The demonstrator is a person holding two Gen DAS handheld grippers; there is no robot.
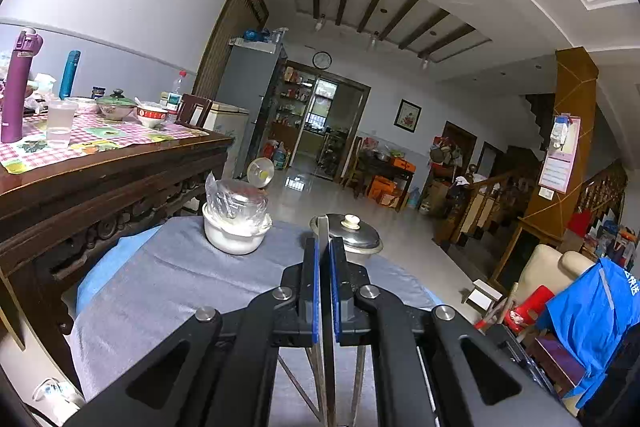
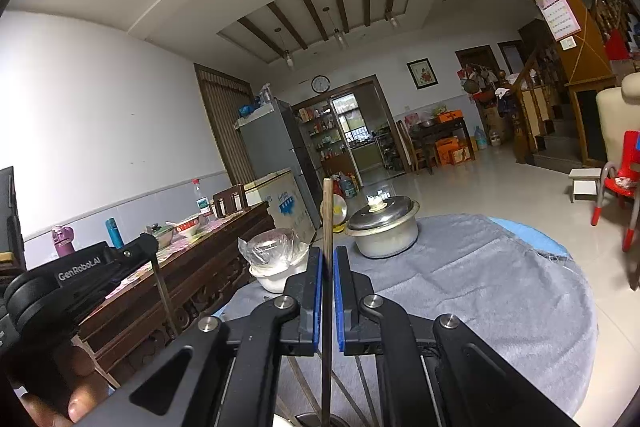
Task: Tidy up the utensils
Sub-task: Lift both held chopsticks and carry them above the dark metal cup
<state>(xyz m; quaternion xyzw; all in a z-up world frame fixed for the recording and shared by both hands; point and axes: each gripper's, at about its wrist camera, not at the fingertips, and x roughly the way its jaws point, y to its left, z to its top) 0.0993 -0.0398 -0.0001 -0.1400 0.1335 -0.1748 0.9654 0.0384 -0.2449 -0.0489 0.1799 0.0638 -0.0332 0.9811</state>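
My left gripper [image 1: 324, 247] is shut on a flat metal utensil [image 1: 323, 227] that stands upright between its blue pads, above the grey-clothed round table [image 1: 168, 279]. My right gripper [image 2: 328, 255] is shut on a thin chopstick-like stick [image 2: 327, 211] that rises above its fingertips. The left gripper's body [image 2: 80, 275], held by a hand, shows at the left of the right wrist view with its utensil [image 2: 162, 287] hanging below it. More metal sticks lie below the jaws in both views.
A white bowl covered with plastic wrap [image 1: 236, 219] and a lidded metal pot [image 1: 352, 233] stand at the table's far side; both show in the right wrist view [image 2: 276, 259] [image 2: 382, 227]. A dark wooden table [image 1: 100, 163] with bottles and bowls is at left.
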